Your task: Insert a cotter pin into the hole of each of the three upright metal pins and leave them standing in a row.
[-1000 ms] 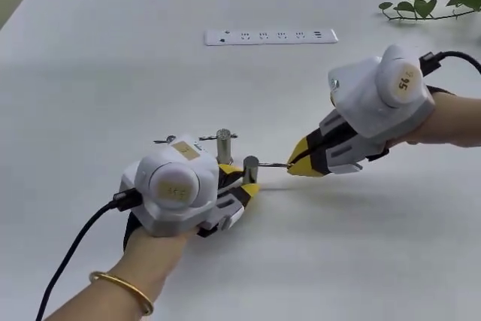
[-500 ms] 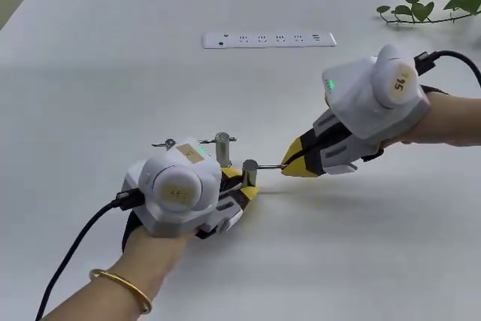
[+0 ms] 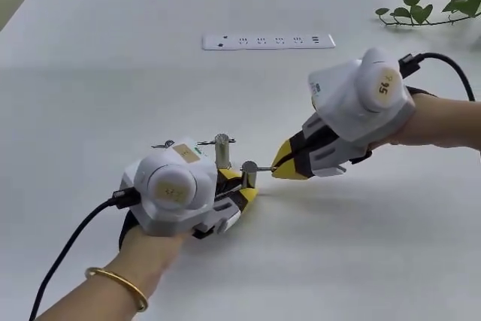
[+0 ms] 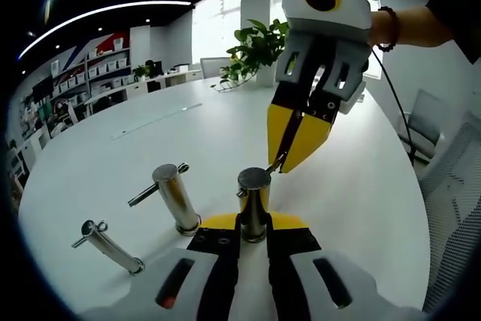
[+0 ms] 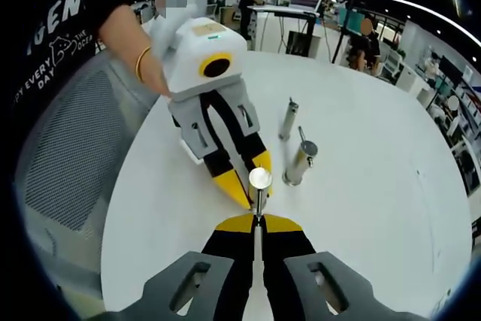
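Two upright steel pins (image 4: 176, 199) (image 4: 111, 244) carry thin wire cotter pins (image 4: 154, 186); our left gripper (image 4: 254, 223) clamps the third pin (image 4: 254, 199), our right gripper (image 5: 258, 223) pinches its cotter (image 3: 263, 168).

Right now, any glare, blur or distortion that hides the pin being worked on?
Head view: even light, soft shadows on the table, sharp, but that pin is small. Left gripper view: fisheye bends the table edge, bright backlight behind the plant, pin crisp. Right gripper view: the pin's top glints white; background soft.
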Tool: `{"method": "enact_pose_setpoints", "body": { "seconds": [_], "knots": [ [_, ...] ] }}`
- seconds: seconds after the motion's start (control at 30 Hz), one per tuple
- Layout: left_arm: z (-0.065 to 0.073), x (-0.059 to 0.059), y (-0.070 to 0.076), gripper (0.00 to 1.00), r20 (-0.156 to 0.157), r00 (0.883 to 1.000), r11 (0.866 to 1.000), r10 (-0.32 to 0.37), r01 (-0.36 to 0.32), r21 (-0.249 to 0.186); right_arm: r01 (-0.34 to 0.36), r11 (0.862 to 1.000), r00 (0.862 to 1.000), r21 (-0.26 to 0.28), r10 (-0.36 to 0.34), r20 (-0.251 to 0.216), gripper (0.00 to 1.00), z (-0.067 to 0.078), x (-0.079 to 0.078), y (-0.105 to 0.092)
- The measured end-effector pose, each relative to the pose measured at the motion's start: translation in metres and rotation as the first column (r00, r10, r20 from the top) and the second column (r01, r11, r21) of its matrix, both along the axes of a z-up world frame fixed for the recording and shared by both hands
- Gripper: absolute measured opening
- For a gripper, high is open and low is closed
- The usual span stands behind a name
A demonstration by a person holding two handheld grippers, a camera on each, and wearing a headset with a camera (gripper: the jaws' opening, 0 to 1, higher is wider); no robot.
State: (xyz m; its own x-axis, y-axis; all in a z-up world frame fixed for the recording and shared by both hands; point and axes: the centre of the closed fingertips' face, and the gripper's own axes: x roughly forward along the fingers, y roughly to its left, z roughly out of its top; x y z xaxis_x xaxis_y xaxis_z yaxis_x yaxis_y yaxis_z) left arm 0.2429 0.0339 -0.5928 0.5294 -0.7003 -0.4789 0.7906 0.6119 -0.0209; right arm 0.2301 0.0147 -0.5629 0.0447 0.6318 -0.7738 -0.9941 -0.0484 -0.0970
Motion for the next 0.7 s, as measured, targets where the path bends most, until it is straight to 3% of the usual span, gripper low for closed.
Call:
{"method": "enact_pose_setpoints", "body": {
  "seconds": [0.7],
  "knots": [
    [-0.003, 0.000, -0.001, 0.10, 0.021, 1.000, 1.000, 0.008, -0.008, 0.007, -0.010, 1.000, 1.000, 0.009, 0.010, 0.030, 0.00, -0.002, 0.002, 0.016]
  ]
}}
